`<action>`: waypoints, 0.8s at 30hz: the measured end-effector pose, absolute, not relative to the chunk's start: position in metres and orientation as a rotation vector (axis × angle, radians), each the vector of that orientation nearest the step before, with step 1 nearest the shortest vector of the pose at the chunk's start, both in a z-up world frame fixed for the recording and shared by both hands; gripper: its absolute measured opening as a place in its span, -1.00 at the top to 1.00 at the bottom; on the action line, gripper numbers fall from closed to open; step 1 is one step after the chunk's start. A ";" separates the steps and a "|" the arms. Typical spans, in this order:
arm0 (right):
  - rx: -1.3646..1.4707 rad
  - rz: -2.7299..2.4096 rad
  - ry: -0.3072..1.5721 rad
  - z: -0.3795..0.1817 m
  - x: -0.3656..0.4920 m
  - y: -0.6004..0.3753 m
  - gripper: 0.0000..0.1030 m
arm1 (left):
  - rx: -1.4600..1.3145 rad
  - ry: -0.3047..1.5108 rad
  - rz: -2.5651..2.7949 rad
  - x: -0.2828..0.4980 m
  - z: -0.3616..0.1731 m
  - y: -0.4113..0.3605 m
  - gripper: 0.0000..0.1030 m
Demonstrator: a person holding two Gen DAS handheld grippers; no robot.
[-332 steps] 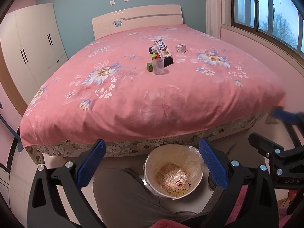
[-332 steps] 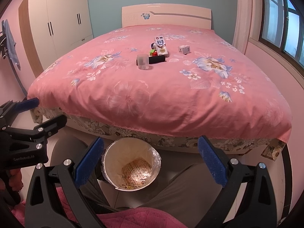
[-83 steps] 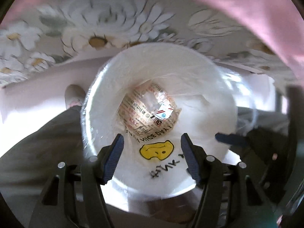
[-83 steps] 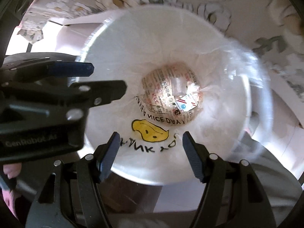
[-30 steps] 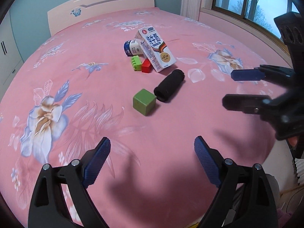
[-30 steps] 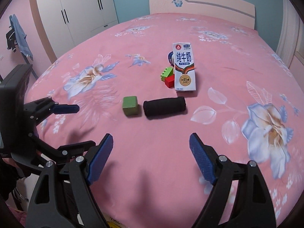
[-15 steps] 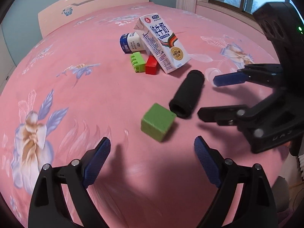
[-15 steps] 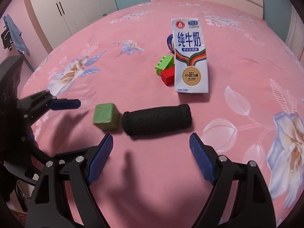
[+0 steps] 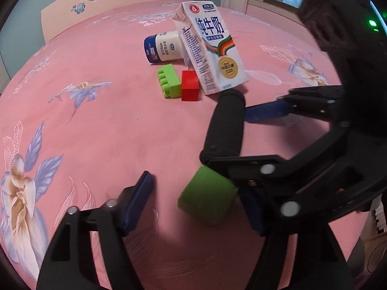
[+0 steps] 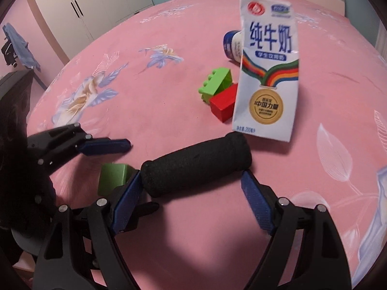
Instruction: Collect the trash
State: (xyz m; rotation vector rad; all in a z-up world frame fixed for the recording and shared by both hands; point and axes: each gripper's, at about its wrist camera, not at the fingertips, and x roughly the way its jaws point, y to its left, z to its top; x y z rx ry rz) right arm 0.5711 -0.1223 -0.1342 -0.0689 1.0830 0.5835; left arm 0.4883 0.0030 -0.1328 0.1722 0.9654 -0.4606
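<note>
On the pink bedspread a green cube (image 9: 207,201) lies between the fingers of my open left gripper (image 9: 197,205); it also shows in the right wrist view (image 10: 113,177). A black foam roll (image 10: 196,165) lies between the fingers of my open right gripper (image 10: 191,204), touching neither pad clearly; it also shows in the left wrist view (image 9: 225,126). Behind them stand a white milk carton (image 10: 267,82), a small white and blue bottle (image 9: 163,48) on its side, a green stud brick (image 9: 169,83) and a red block (image 9: 190,88).
The right gripper's body (image 9: 314,145) crosses the left wrist view at the right, over the cube's far side. The left gripper (image 10: 72,145) shows at the left of the right wrist view. White wardrobes (image 10: 96,4) and the headboard (image 9: 108,7) stand beyond the bed.
Both grippers have moved forward and down to the bed. The green cube now sits between the left fingers and the black roll between the right fingers. Nothing has been gripped.
</note>
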 end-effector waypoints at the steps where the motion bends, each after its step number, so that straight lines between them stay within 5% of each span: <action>1: -0.061 0.588 1.084 -0.135 0.574 -0.121 -0.58 | 0.164 0.967 -0.463 0.489 -0.133 0.005 -0.20; 6: -0.058 0.590 1.079 -0.138 0.584 -0.111 -0.50 | 0.103 0.980 -0.483 0.493 -0.132 0.011 0.19; 10: -0.042 0.599 1.074 -0.139 0.592 -0.108 -0.20 | 0.086 0.979 -0.479 0.492 -0.131 0.012 0.20; 24: 0.115 0.621 1.121 -0.137 0.606 -0.118 -0.33 | 0.031 0.983 -0.488 0.494 -0.131 0.015 0.20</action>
